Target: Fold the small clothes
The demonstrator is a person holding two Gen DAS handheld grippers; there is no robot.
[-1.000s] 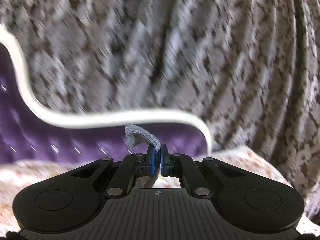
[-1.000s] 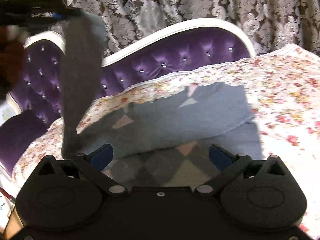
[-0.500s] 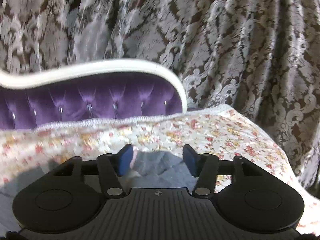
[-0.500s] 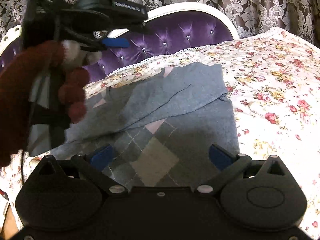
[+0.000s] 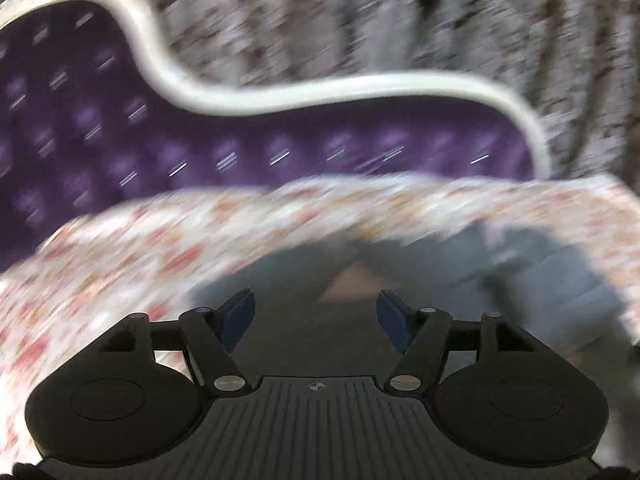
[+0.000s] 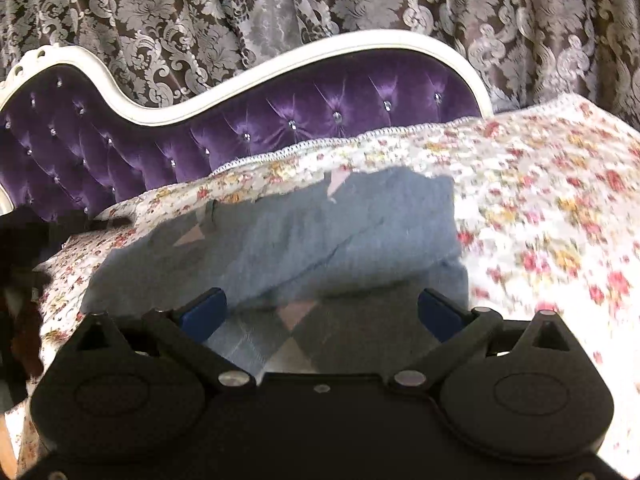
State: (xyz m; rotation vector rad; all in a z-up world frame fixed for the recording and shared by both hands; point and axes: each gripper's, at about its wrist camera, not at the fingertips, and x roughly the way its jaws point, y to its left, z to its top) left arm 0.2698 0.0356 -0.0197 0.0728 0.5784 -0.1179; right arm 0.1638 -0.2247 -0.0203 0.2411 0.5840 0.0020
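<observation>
A small grey-blue knit garment [image 6: 320,232] with a diamond pattern lies on the floral bedspread [image 6: 540,208], its upper layer folded across the patterned part. My right gripper [image 6: 320,314] is open and empty just above the garment's near edge. In the blurred left wrist view the same garment [image 5: 400,276] lies ahead and right. My left gripper [image 5: 316,314] is open and empty over its near part.
A purple tufted headboard [image 6: 260,120] with a white frame stands behind the bed, with patterned curtains [image 6: 280,12] beyond it. A dark shape [image 6: 24,248] at the left edge of the right wrist view is partly cut off.
My left gripper let go of the grey garment's flap, opened, and swung back towards the left. The flap now lies folded over the garment. The right gripper stayed open.
</observation>
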